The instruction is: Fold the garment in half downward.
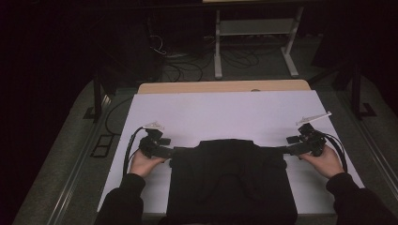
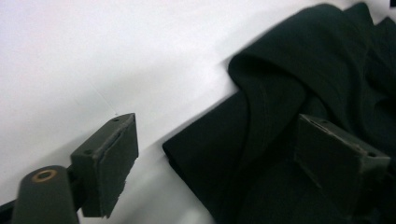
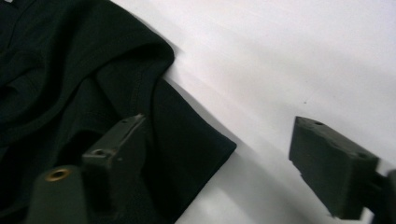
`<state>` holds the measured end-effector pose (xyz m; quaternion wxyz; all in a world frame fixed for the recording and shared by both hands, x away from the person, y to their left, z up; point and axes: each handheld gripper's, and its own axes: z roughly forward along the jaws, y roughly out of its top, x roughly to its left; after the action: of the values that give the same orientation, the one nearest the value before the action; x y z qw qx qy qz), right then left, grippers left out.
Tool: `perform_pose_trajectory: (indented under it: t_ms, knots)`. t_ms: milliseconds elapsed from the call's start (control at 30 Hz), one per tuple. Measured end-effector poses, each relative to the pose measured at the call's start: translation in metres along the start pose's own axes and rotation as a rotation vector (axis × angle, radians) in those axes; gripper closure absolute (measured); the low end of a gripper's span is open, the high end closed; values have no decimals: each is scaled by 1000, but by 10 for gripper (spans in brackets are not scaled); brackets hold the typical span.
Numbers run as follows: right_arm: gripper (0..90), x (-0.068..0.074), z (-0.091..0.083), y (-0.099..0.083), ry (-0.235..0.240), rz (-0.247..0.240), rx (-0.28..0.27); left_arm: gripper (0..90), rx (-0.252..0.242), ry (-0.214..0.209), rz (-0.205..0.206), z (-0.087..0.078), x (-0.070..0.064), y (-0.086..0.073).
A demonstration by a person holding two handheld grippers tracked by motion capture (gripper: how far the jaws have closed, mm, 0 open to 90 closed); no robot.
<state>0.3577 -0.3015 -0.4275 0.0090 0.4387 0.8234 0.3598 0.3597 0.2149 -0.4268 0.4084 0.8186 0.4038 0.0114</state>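
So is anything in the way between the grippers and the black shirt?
Nothing visible is. The left gripper and the right gripper are both open, each with one jaw over a sleeve edge of the shirt and the other over the white table.

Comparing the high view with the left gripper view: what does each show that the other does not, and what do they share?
High view alone: both of the person's hands, the right claw at the garment's right sleeve, the wooden table edge, and a white metal frame on the floor beyond.

Left gripper view alone: the stitched hem and folds of the sleeve up close, with the claw's jaws apart, one over the white surface, one over the cloth.

Shared: the black fabric garment, the white table cover, the left claw.
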Motion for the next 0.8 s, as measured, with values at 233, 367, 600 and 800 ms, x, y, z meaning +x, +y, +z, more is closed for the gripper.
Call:
perform_pose_trajectory:
  t_ms: [233, 367, 600, 800]
  knots:
    - [378, 1, 3, -1, 0, -11, 4, 283, 9, -17, -29, 2, 6, -8]
    - [434, 1, 3, -2, -1, -16, 9, 332, 6, -21, -35, 3, 8, -10]
    - [507, 1, 5, -3, -19, -19, 8, 480, 6, 0, -30, 7, 8, -10]
    - [581, 1, 7, -3, -10, -21, 17, 555, 19, 10, -29, 12, 7, -10]
